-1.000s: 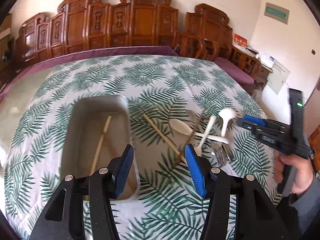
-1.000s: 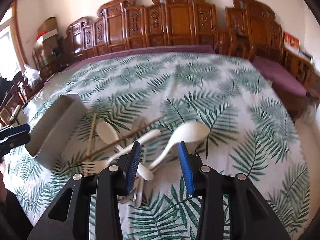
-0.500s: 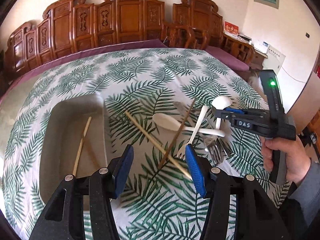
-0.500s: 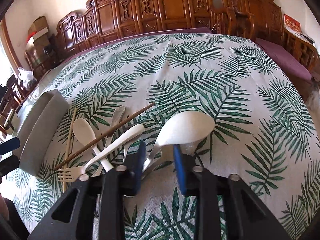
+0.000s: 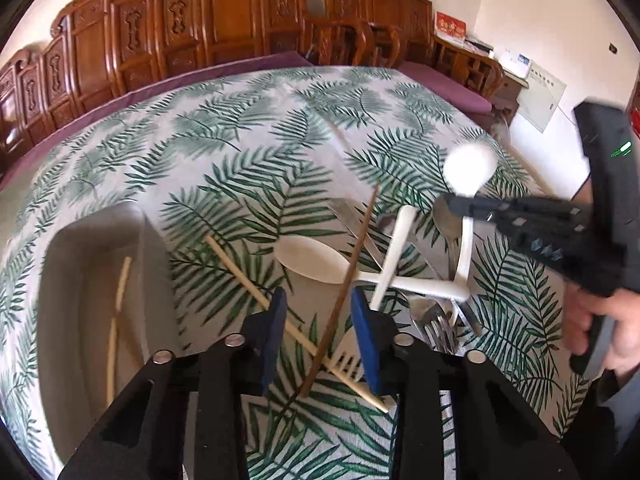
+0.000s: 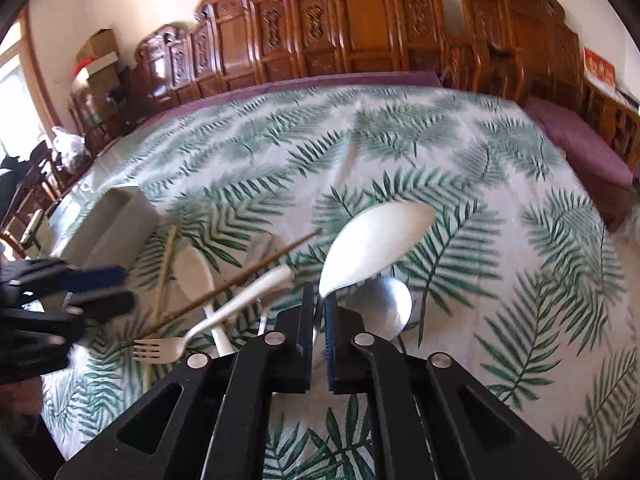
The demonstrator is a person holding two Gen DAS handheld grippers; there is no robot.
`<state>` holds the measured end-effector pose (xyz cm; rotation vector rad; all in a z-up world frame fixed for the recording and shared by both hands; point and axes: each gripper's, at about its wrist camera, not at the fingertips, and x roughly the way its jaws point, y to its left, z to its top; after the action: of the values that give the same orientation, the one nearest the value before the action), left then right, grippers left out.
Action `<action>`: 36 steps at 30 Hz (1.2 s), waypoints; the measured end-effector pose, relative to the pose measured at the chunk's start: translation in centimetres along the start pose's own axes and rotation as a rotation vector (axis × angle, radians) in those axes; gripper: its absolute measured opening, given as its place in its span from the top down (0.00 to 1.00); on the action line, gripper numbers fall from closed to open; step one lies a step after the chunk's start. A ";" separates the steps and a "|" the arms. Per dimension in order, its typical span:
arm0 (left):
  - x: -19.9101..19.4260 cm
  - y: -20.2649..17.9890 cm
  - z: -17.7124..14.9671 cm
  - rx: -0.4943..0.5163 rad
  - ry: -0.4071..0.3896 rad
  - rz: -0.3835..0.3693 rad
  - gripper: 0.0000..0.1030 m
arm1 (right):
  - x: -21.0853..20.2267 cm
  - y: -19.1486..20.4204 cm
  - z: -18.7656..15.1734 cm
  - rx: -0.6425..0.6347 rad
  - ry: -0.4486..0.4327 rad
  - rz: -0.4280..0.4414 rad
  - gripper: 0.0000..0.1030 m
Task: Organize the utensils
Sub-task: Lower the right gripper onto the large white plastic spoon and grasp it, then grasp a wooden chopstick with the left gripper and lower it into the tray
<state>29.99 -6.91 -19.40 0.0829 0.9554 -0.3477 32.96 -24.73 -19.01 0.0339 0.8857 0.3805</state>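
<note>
My right gripper point(image 6: 319, 312) is shut on the handle of a white spoon point(image 6: 374, 240) and holds it lifted off the table; it also shows in the left wrist view point(image 5: 470, 172). My left gripper point(image 5: 318, 322) is open, low over a dark chopstick point(image 5: 344, 288) and a light chopstick point(image 5: 256, 280) that cross between its fingers. A white fork point(image 6: 224, 316), another white spoon point(image 5: 312, 260) and metal cutlery point(image 5: 436, 320) lie in a pile. A grey tray point(image 5: 60, 280) at the left holds a light chopstick point(image 5: 118, 308).
A palm-leaf cloth point(image 6: 400, 152) covers the table. A metal spoon point(image 6: 380, 304) lies under the lifted one. Carved wooden chairs point(image 6: 360, 32) line the far side. The right gripper's body point(image 5: 560, 232) is to the right of the pile.
My right gripper closed on the white spoon's handle and raised it off the pile. My left gripper moved right from the tray to over the crossed chopsticks and narrowed its opening.
</note>
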 end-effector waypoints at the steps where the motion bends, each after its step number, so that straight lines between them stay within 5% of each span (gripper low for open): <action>1: 0.4 -0.1 0.0 0.003 0.010 -0.002 0.75 | -0.3 0.0 0.2 -0.002 -0.005 0.005 0.96; 13: 3.6 -0.8 0.3 0.018 0.086 0.002 0.89 | -4.3 -1.0 1.4 -0.014 -0.088 0.008 0.96; 21: 4.5 -0.8 -0.1 0.015 0.117 -0.004 0.89 | -6.1 -1.8 1.6 -0.003 -0.132 0.016 0.96; 36: 1.7 -0.5 0.2 -0.007 0.048 -0.034 0.96 | -5.6 0.3 1.0 -0.042 -0.116 0.055 0.96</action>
<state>30.87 -7.82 -20.60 0.0687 1.0065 -0.3749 30.39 -26.20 -14.09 0.0414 0.7627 0.4437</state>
